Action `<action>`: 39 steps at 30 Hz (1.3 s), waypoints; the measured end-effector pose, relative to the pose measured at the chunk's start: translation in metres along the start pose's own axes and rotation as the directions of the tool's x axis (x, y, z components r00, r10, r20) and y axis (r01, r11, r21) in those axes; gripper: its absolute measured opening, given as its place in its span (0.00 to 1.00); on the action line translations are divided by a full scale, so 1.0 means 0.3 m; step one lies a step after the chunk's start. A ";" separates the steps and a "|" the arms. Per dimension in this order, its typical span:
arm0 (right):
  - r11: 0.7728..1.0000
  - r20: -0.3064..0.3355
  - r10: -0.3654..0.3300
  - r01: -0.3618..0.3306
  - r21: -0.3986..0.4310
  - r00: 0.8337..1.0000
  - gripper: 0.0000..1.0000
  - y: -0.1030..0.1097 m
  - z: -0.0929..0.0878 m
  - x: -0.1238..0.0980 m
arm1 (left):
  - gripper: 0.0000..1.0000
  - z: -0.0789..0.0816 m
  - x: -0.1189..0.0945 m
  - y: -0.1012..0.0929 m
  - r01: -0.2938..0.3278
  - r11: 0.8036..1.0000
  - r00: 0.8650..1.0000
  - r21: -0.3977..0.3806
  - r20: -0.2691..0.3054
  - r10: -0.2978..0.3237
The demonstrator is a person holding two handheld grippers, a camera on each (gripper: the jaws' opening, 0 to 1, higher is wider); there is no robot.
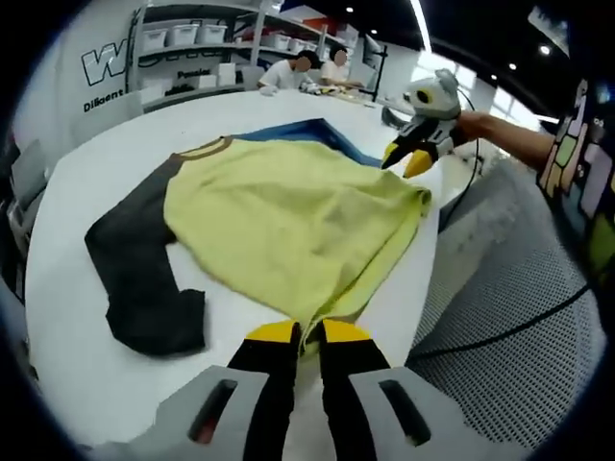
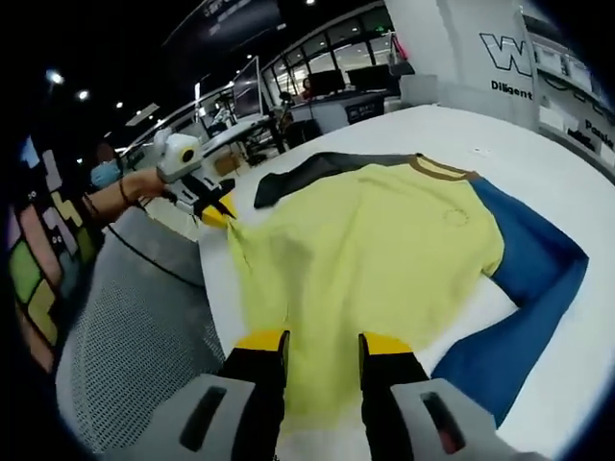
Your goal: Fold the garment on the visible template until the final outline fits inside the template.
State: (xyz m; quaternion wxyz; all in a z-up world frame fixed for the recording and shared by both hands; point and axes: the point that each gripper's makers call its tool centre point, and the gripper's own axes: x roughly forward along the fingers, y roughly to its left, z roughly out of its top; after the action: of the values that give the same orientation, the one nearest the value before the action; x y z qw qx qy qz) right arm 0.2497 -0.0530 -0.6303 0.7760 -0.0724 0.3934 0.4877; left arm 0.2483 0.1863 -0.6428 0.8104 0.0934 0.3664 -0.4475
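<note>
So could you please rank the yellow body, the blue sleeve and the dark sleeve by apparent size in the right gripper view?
1. Yellow body, clearly largest.
2. Blue sleeve.
3. Dark sleeve, though it lies farther from the camera, so the two sleeves' order is unsure.

left gripper view: set low at the garment (image 1: 288,221) hem, faced across it toward the shelves (image 1: 207,48) | right gripper view: set close at the same hem, faced toward the collar | shared: garment, tabletop (image 2: 538,144)
</note>
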 end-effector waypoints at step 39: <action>0.983 -0.200 0.001 -0.037 -0.179 0.980 0.00 0.043 -0.091 -0.090 | 0.00 -0.153 -0.030 -0.145 0.202 0.925 0.950 0.321 -0.295 -0.105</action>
State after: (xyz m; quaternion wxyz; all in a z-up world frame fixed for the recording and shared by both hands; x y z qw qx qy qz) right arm 0.2186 -0.0788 -0.6269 0.7182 -0.1877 0.4234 0.5194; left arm 0.1874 0.1889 -0.6619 0.6850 0.2661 0.3958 -0.5507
